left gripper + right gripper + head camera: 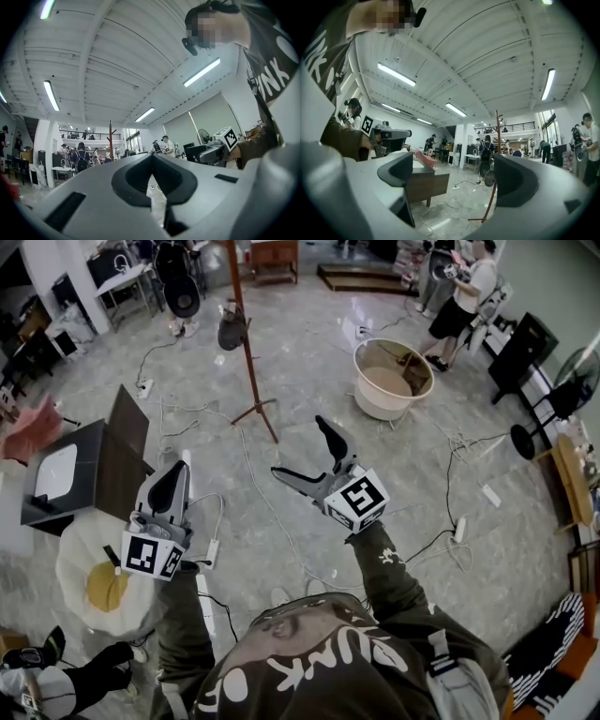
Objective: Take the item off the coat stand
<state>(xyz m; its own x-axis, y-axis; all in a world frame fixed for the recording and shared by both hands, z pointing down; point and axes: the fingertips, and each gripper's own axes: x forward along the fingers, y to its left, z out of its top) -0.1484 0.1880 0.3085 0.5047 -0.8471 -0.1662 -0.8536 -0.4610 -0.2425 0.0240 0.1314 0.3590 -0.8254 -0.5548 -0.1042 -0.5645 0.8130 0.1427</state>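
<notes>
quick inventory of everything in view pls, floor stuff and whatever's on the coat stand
coat stand: one, reddish-brown wood, upper middle
hanging item: one, dark, on the stand's left side
tub: one, cream, right of the stand
table: one, dark, left
egg-shaped mat: one, white with yellow centre, lower left
fan: one, black, far right
power strips: at least three, white, scattered
bystander: one, white top, top right
left gripper: grey, shut, empty
right gripper: grey, open, empty

A tall brown wooden coat stand (247, 352) stands straight up on the grey floor (309, 381). A small dark item (232, 331) hangs from its side, partway up.
</notes>
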